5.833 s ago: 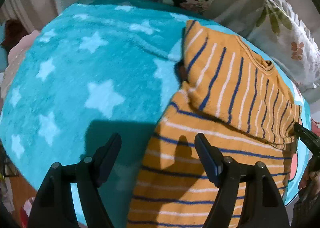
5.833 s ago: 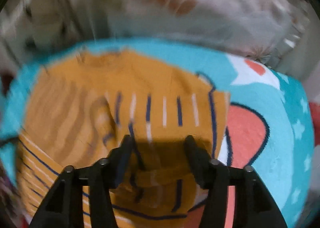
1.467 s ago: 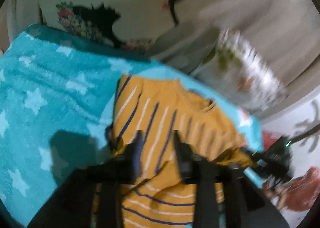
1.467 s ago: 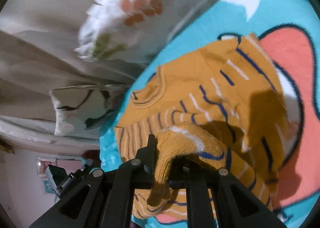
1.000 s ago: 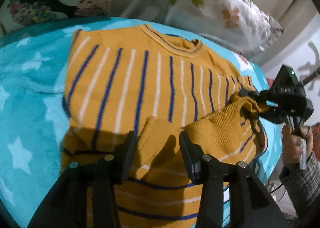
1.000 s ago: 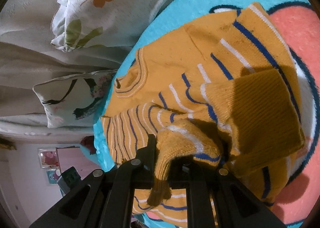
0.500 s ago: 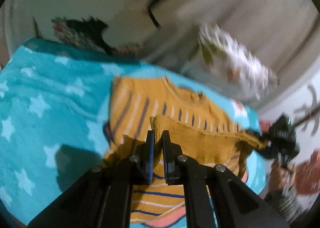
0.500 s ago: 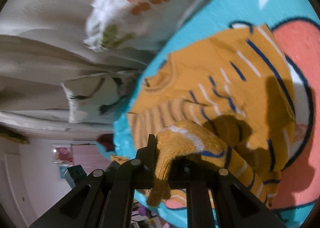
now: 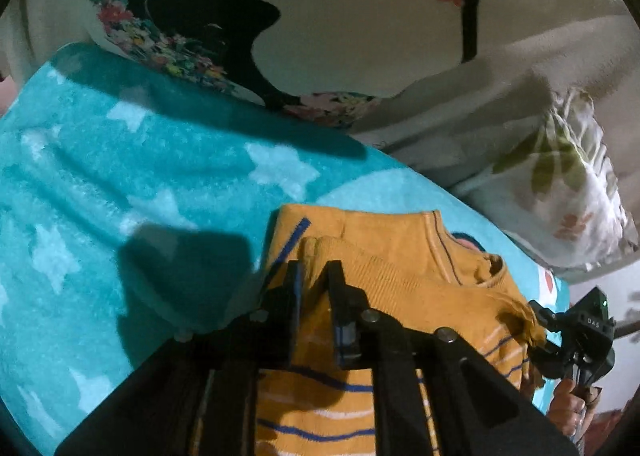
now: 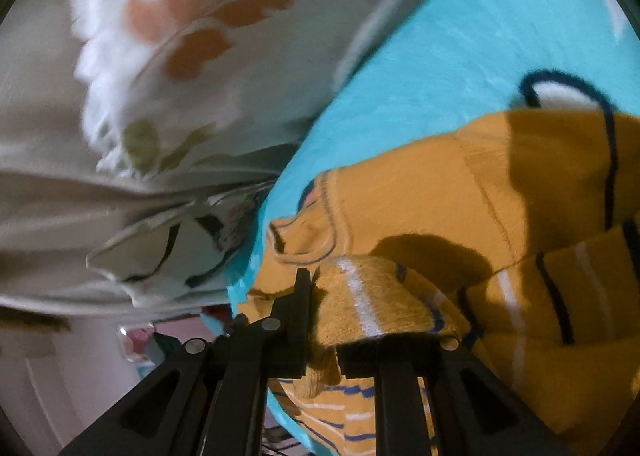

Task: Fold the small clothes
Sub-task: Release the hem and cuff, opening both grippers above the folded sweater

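A mustard sweater (image 9: 392,248) with blue and white stripes lies on the teal star blanket (image 9: 120,176), its ribbed bottom hem folded up to the neckline. The hem runs between my left gripper (image 9: 316,276) and my right gripper (image 9: 538,330). My left jaws are opening: the hem corner sits in the gap and the pads stand off it. In the right wrist view the sweater (image 10: 440,196) bunches between the jaws of my right gripper (image 10: 352,308) and drapes over one finger. Those jaws are opening too, and the knit still fills them.
A leaf-print pillow (image 9: 560,176) and a cushion with a black silhouette (image 9: 320,16) line the far edge of the blanket (image 10: 440,56). The leaf-print pillow (image 10: 180,36) is close ahead of the right gripper. A hand (image 9: 568,396) holds the right gripper.
Both grippers carried the hem forward over the sweater's body to the neckline, hiding most of the striped front. The gap between the left fingers has widened since half a second ago.
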Tool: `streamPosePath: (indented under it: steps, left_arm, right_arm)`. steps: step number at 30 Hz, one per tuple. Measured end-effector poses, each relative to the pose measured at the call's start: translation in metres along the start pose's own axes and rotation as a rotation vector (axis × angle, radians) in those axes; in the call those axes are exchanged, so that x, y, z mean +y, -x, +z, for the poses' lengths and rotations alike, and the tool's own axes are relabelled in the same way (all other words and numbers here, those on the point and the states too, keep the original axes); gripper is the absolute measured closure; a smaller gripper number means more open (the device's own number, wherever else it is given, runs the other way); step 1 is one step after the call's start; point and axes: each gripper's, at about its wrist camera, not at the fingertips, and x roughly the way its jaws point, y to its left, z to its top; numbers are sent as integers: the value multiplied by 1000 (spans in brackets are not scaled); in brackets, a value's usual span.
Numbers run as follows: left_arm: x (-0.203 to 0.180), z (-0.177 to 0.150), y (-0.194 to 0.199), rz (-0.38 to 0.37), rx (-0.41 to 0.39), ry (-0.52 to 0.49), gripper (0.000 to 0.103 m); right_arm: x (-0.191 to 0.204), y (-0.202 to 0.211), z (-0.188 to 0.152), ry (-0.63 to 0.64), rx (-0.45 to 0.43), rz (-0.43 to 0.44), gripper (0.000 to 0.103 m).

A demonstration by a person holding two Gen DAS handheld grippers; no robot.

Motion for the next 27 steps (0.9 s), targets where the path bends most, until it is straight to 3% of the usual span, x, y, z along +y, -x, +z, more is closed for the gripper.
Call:
streamPosePath:
  steps: [1,3,4,6,9,14,18,21,25,26,27]
  left_arm:
    - [1,1,2,-4,-4,6,75]
    - [3,3,8,-14,-22,23,61]
    - [5,4,12,-15,-35,31,58]
    - [7,6,19,-18,-43,45,57]
    - [5,4,29,-2,-46,31,52]
    - [3,-26,40,44,-4,-70,49]
    - [13,-57,42,63,29,-130,49]
    - [26,-77,45,67,49,-133,47]
    - [48,-98,44,33,87,-58,45]
    - [51,-102,42,30,95,-46,45]
    - [53,-106,41,29,102,-34,45]
  right_arm:
    - [-4,3,2,-19,-15,8,79]
    - [-17,18,11,-87,-83,48,49]
    - [-20,22,13,-111,-102,64,45]
    - [-25,32,21,-140,-120,69,44]
    - [-8,50,22,-39,-148,-10,43]
    - [39,66,-13,349,-103,-371,43]
    - [37,77,-57,534,-38,-543,43]
    - [17,85,-79,515,-20,-558,43]
    - [-9,88,-99,447,-39,-539,43]
    - [-13,86,-104,440,-40,-540,46]
    - [-15,84,-109,452,-50,-556,58]
